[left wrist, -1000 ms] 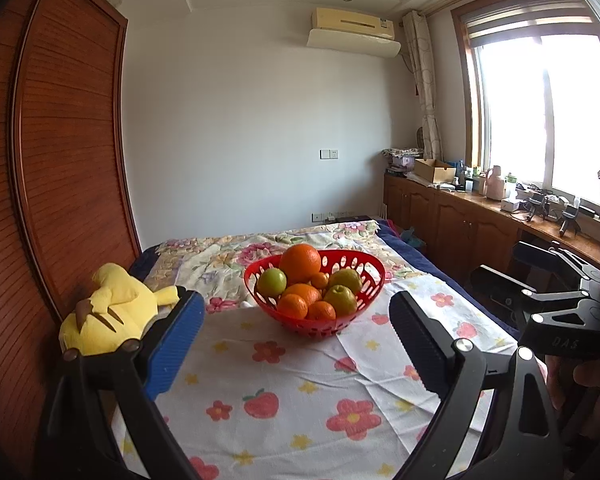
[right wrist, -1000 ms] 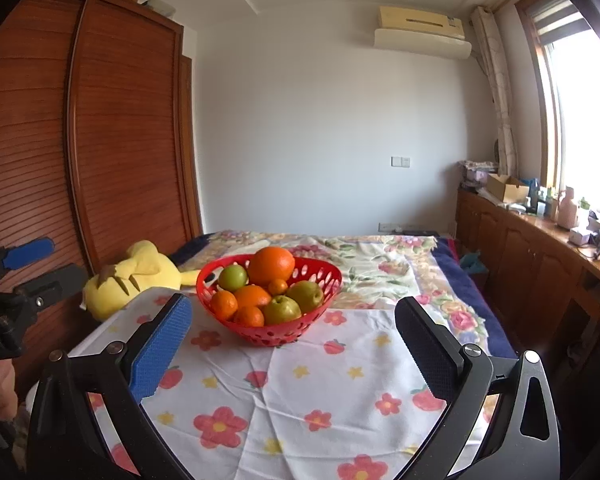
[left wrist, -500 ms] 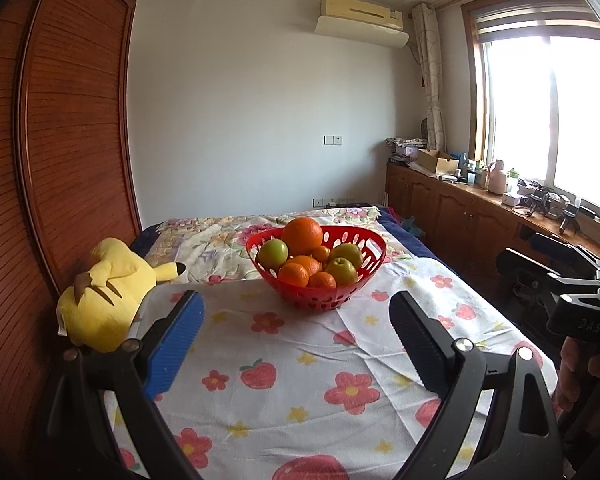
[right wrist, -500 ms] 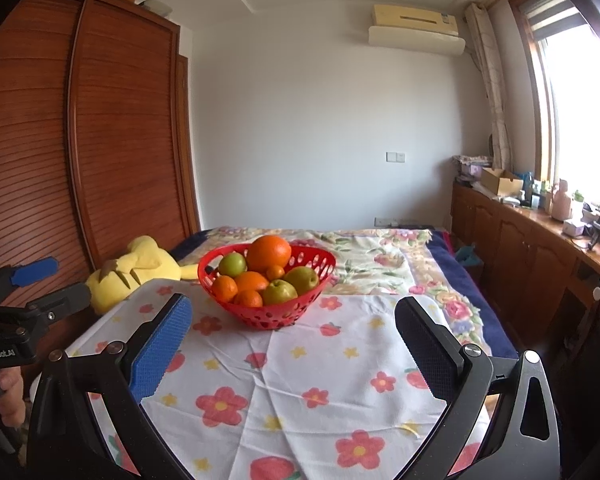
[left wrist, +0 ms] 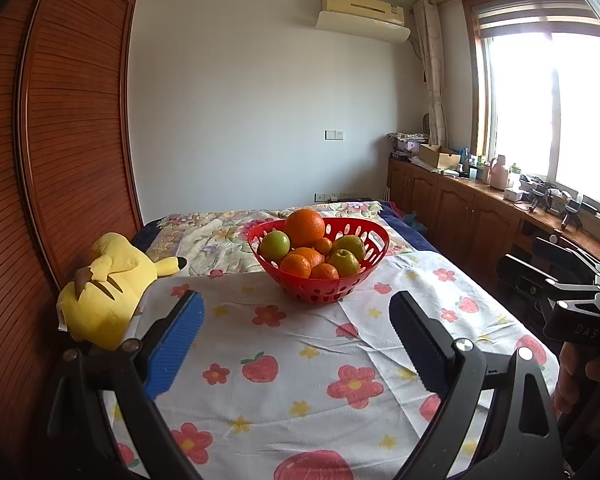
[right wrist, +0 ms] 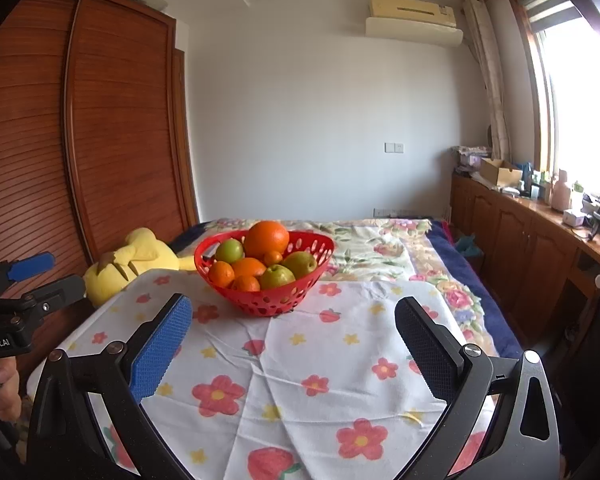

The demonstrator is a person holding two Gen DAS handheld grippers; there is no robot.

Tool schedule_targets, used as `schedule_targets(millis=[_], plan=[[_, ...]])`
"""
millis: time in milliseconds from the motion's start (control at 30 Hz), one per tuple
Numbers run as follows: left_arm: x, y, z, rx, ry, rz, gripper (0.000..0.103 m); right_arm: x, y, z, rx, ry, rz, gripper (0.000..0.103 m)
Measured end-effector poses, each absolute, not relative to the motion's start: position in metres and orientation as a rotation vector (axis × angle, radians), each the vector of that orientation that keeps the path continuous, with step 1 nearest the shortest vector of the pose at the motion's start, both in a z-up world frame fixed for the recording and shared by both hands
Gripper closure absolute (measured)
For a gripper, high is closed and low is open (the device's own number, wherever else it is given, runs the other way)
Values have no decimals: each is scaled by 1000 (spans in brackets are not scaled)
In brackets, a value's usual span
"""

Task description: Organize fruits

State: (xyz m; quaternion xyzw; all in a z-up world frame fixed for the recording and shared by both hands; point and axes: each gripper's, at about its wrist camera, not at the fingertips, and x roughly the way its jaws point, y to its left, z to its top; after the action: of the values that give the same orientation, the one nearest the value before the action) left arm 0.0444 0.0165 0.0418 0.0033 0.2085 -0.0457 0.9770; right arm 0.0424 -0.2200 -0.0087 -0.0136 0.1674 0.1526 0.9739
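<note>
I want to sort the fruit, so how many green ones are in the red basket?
3. One green fruit sits at the basket's left rim, one at the front, one on the right. More may be hidden under the oranges.

Both views have tilted down: more flowered cloth (left wrist: 300, 380) lies ahead of the red basket (left wrist: 320, 292), which sits higher, farther from the left gripper (left wrist: 296, 332) and right gripper (right wrist: 294, 336)

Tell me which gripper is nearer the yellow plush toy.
Left. The left gripper hangs open right beside the yellow plush toy; the right gripper, also open, sits farther across the cloth.
</note>
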Motion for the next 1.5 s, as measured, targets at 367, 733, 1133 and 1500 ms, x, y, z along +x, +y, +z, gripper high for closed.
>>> schedule_targets(millis=[367, 733, 1133, 1500], plan=[[44, 16, 42, 8, 420, -93, 9, 43, -221, -10, -23, 342, 310, 0], [39, 14, 42, 13, 411, -98, 9, 43, -222, -10, -23, 341, 307, 0], [38, 14, 43, 11, 412, -99, 9, 43, -222, -10, -23, 340, 307, 0], [34, 14, 45, 13, 402, -102, 9, 43, -222, -10, -22, 338, 306, 0]])
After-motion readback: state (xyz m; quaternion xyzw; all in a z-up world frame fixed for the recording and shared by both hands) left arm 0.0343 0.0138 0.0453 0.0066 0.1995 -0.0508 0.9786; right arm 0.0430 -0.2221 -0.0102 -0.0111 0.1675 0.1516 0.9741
